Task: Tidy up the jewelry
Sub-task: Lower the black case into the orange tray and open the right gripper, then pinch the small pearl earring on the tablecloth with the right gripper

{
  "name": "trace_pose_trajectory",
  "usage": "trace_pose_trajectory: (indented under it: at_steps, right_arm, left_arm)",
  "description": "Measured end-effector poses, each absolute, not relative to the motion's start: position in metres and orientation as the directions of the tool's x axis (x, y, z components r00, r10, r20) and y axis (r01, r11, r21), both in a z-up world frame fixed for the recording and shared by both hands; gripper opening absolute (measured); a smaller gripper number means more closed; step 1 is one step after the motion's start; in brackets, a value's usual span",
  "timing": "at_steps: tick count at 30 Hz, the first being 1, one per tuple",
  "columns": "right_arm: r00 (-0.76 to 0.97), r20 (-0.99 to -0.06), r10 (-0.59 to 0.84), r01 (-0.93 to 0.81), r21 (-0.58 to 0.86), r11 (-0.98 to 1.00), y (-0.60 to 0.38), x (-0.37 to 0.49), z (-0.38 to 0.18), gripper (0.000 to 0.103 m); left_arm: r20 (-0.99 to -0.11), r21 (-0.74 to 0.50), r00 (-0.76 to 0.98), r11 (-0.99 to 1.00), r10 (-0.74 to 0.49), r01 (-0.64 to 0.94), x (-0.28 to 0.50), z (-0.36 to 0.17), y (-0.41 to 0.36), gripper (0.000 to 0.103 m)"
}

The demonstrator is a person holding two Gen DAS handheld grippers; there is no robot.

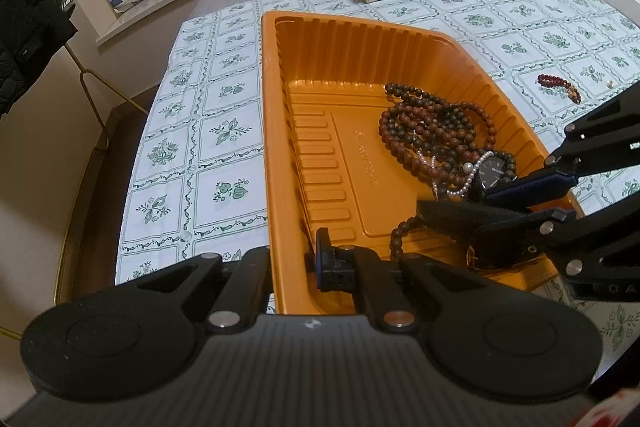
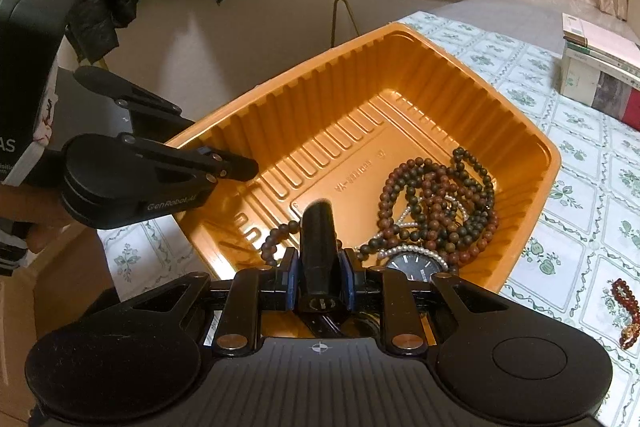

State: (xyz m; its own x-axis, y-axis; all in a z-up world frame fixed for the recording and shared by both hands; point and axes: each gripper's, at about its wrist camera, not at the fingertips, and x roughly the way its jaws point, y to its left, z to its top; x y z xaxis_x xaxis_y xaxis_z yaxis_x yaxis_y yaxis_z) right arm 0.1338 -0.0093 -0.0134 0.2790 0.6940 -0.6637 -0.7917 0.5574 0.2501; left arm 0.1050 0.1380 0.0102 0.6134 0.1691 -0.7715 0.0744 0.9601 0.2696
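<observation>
Left wrist view: the left gripper [image 1: 326,261], jaws together on the orange tray [image 1: 320,59] rim, steadies it on the desk [image 1: 224,131]. Right wrist view: the right gripper [image 2: 320,281], jaws clamped on a black watch strap [image 2: 318,247], holds it over the tray beside the beads [image 2: 436,211]

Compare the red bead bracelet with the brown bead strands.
The red bracelet lies on the tablecloth, outside the orange tray; the brown bead strands lie inside it. The bracelet is one short bright-red loop; the strands are long, dull brown, heaped and tangled. Both are round beads.
</observation>
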Motion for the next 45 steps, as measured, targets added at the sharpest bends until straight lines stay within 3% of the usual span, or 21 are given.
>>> trace_pose_trajectory:
  at_steps: [1, 2, 3, 5, 19, 33, 45]
  right_arm:
    - [0.280, -0.657, 0.700, -0.789, 0.258, 0.558, -0.010, 0.134, -0.013, 0.023]
    - [0.282, -0.651, 0.705, -0.785, 0.265, 0.559, -0.012, 0.135, -0.012, 0.030]
    - [0.291, -0.647, 0.705, -0.779, 0.268, 0.567, -0.014, 0.135, -0.012, 0.044]
    - [0.315, -0.637, 0.703, -0.769, 0.263, 0.583, -0.019, 0.136, -0.009, 0.052]
    - [0.478, -0.616, 0.626, -0.615, 0.274, 0.740, -0.102, 0.137, -0.010, 0.052]
    - [0.690, -0.664, 0.287, -0.213, 0.193, 0.958, -0.238, 0.146, -0.038, 0.052]
    - [0.713, -0.670, 0.209, -0.162, 0.133, 0.978, -0.261, 0.176, -0.052, 0.052]
  left_arm:
    - [-0.771, 0.270, 0.614, 0.960, 0.169, 0.074, 0.105, 0.010, 0.138, 0.004]
    - [-0.771, 0.270, 0.613, 0.960, 0.170, 0.073, 0.105, 0.010, 0.138, 0.004]
    - [-0.771, 0.271, 0.614, 0.960, 0.170, 0.073, 0.105, 0.010, 0.138, 0.004]
    - [-0.772, 0.268, 0.613, 0.961, 0.168, 0.074, 0.105, 0.010, 0.139, 0.004]
    - [-0.770, 0.272, 0.615, 0.960, 0.172, 0.072, 0.105, 0.010, 0.138, 0.004]
    - [-0.767, 0.272, 0.617, 0.960, 0.177, 0.064, 0.104, 0.010, 0.138, 0.004]
    - [-0.767, 0.278, 0.616, 0.958, 0.181, 0.064, 0.104, 0.010, 0.138, 0.004]
